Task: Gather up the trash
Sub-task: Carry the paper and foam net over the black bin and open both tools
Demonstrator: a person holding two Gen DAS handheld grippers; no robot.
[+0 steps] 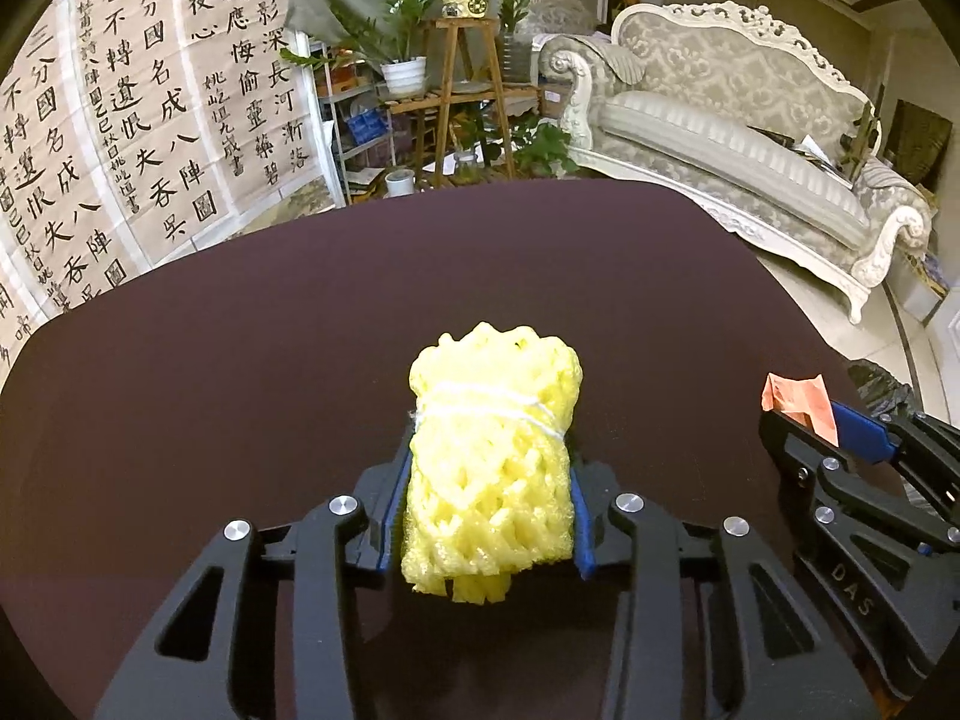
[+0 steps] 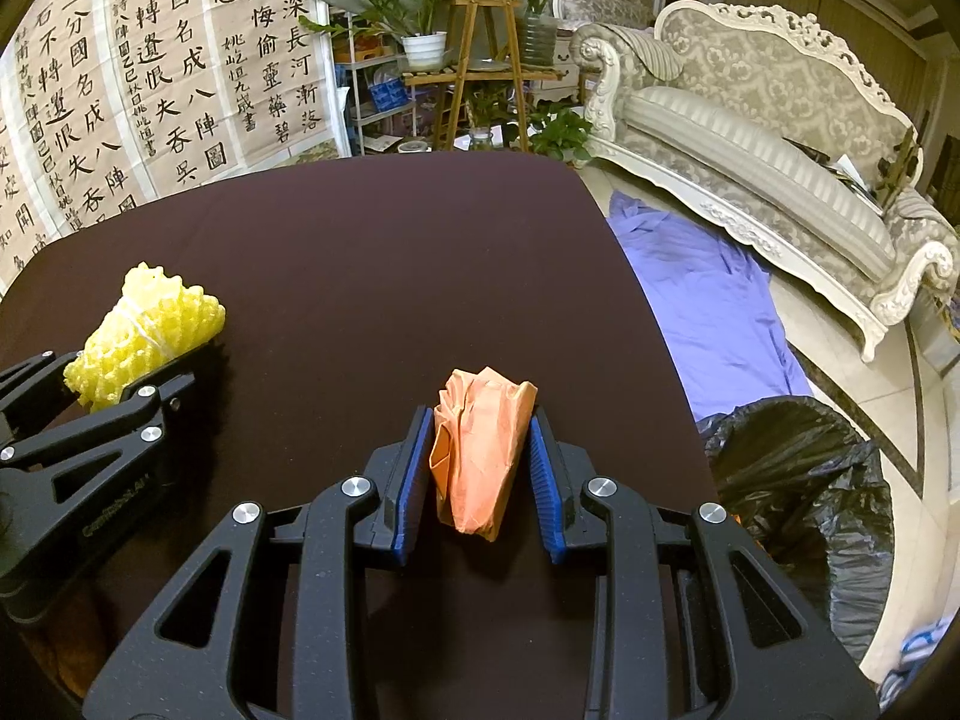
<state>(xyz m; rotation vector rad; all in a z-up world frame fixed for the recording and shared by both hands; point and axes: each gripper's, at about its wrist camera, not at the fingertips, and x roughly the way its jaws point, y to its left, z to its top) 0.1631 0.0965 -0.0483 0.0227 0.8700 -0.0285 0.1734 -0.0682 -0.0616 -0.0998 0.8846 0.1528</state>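
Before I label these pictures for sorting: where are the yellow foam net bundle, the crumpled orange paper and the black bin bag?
yellow foam net bundle (image 1: 492, 456), left wrist view, middle.
crumpled orange paper (image 2: 480, 450), right wrist view, centre.
black bin bag (image 2: 804, 480), right wrist view, rim.

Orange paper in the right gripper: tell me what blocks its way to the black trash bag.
Nothing visible does. The orange paper sits clamped in the right gripper; the black trash bag gapes open just past the table edge.

Calligraphy sheets (image 1: 150, 120) cover the left wall — an ornate sofa (image 1: 750, 138) stands right, potted plants (image 1: 414, 30) between.
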